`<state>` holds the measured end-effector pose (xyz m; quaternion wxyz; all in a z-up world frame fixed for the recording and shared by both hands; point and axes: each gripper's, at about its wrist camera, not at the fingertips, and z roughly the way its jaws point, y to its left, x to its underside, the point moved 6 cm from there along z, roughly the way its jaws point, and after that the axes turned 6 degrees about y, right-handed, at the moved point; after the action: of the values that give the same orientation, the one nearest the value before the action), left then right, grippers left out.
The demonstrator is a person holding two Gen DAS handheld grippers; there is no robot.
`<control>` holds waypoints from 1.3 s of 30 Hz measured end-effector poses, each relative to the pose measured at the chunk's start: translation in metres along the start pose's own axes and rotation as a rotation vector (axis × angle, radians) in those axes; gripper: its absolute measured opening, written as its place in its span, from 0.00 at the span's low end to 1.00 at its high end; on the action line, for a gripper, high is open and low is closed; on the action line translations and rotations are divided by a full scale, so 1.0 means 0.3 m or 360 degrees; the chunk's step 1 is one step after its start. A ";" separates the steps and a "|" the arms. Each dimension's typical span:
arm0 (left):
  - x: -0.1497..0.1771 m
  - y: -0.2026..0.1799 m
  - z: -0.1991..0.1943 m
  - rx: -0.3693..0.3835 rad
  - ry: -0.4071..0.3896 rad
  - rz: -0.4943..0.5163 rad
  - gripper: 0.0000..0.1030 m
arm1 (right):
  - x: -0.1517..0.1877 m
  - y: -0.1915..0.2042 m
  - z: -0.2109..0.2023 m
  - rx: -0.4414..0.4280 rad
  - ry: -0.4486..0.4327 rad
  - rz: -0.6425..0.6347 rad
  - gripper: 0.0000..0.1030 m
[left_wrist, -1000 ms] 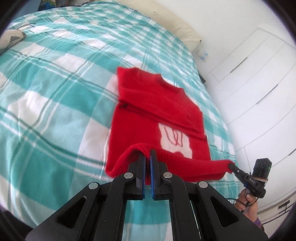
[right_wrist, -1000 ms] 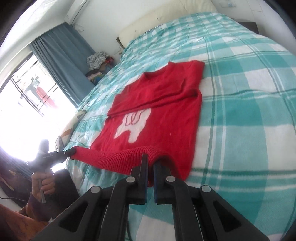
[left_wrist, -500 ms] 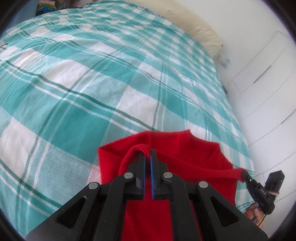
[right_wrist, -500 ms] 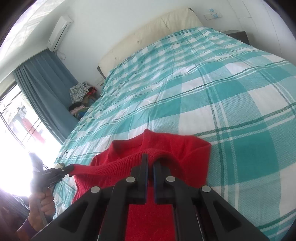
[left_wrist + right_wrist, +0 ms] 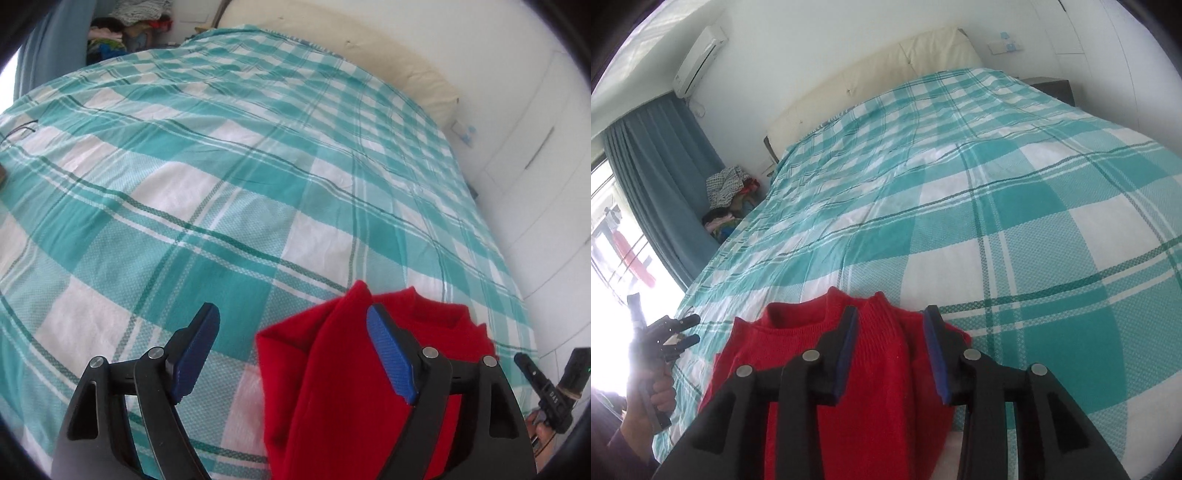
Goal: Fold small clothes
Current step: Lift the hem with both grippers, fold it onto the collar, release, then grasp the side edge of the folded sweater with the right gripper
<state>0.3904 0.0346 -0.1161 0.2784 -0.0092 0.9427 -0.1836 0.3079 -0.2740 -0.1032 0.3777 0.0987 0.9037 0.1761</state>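
Red sweater [image 5: 354, 387] lies folded on the teal plaid bed [image 5: 221, 184], at the near edge of both views. Vs half a second ago: both claws were pinched shut on the ribbed hem, carrying it over the body; now both have let go and the hem lies dropped on top, near the neckline.

Orientation: collar [image 5: 798, 319] end points away from the cameras, toward 12 o'clock, at the headboard [image 5: 886, 70]. Long axis looks roughly 6–12 in the right wrist view; the lower end is hidden behind the claws, so true length can't be told.

Left claw [image 5: 293, 354]: wide open, holding nothing. Sweater sits at its 3 o'clock side, a raised fold between the fingers close to the right blue pad [image 5: 391, 354]; contact unclear.

Right claw [image 5: 892, 350]: moderately open, empty. Sweater sits directly under and between its fingers, collar at 10 o'clock from the tips.

Each view catches the other claw at the frame edge: right one at 4 o'clock in the left view, left one at 9 o'clock in the right view. Curtain [image 5: 661, 184] and clothes pile [image 5: 727, 188] beside the bed.
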 end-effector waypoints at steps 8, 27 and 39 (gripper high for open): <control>0.332 -0.051 0.094 -0.0222 0.0279 0.0376 0.84 | 0.351 0.098 0.041 0.0114 0.0443 -0.0414 0.36; 0.475 0.027 -0.178 -0.0223 -0.0047 0.0160 0.92 | 0.208 -0.153 0.001 -0.0106 0.0273 0.0264 0.70; 0.391 0.180 -0.283 -0.0263 -0.0134 -0.0093 0.92 | 0.064 0.236 0.063 -0.0151 0.0428 0.0159 0.11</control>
<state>0.2511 0.0997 -0.1303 0.3104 -0.0674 0.9415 -0.1128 0.3114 -0.1983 -0.1003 0.2484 0.1012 0.9307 0.2489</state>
